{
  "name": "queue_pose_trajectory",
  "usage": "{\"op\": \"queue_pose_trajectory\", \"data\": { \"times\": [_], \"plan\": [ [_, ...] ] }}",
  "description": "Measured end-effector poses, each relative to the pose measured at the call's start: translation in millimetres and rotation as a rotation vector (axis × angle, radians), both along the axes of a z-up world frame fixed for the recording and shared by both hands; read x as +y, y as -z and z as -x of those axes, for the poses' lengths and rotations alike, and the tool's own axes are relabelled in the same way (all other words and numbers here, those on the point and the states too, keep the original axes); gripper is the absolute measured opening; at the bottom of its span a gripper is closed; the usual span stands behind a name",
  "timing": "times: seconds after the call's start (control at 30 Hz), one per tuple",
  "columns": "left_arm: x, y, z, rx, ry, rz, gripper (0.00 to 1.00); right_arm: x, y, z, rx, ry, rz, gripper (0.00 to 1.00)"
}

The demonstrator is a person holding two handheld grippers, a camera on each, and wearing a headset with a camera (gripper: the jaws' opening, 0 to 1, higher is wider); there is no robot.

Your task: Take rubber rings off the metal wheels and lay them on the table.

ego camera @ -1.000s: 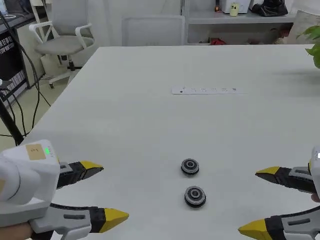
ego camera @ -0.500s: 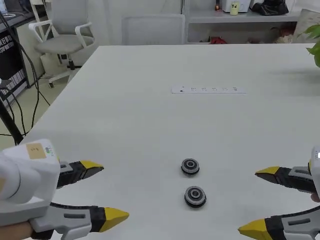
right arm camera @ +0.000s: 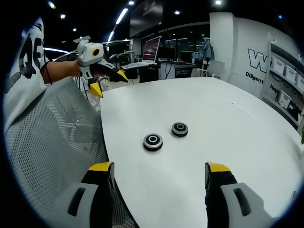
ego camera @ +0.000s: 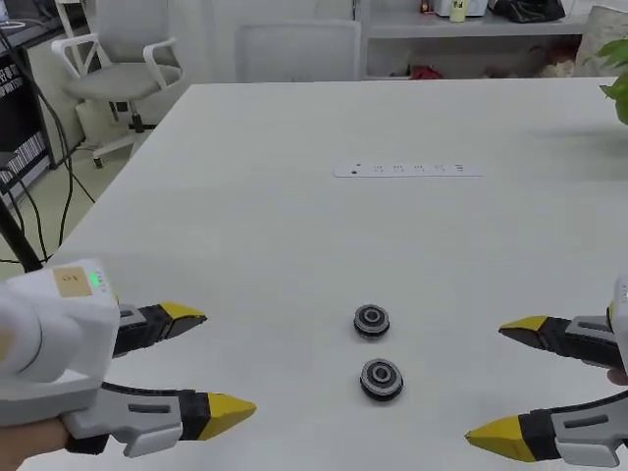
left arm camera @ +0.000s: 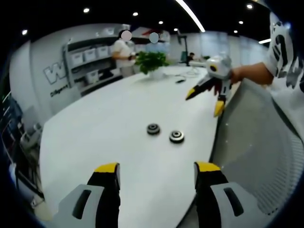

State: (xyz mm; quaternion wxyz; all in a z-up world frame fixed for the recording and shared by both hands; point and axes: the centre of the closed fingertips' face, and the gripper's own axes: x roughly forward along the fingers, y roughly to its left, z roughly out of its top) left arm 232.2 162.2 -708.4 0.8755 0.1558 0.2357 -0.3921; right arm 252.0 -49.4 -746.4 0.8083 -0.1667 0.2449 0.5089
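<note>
A wide white desk (ego camera: 294, 216) spans the head view. At its near edge, the left gripper (ego camera: 226, 361) and the right gripper (ego camera: 486, 384) hover on either side, each with its yellow-tipped jaws spread wide and holding nothing. Between them, two small metal wheels lie flat on the desk, one (ego camera: 371, 320) just beyond the other (ego camera: 381, 379), each rimmed in dark rubber. A white power strip (ego camera: 407, 171) lies farther back.

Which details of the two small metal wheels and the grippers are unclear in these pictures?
Too small in all views for rim detail: nearer black-rimmed metal wheel, farther wheel.
Hidden against the white table: both wheels' undersides.
Cut off by the head view's right edge: body of the right gripper.
</note>
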Motion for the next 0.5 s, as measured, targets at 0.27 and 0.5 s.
{"op": "queue_pose_trajectory", "data": {
  "times": [0.27, 0.5],
  "plan": [
    [-2.5, 0.8, -2.2, -0.002, 0.012, -0.003, 0.64, -1.4, -0.5, -1.5, -0.002, 0.005, -0.006, 0.75],
    [-2.1, 3.6, -0.5, 0.005, 0.011, -0.003, 0.64, -2.9, 1.7, 0.2, 0.004, 0.004, 0.001, 0.75]
  ]
}}
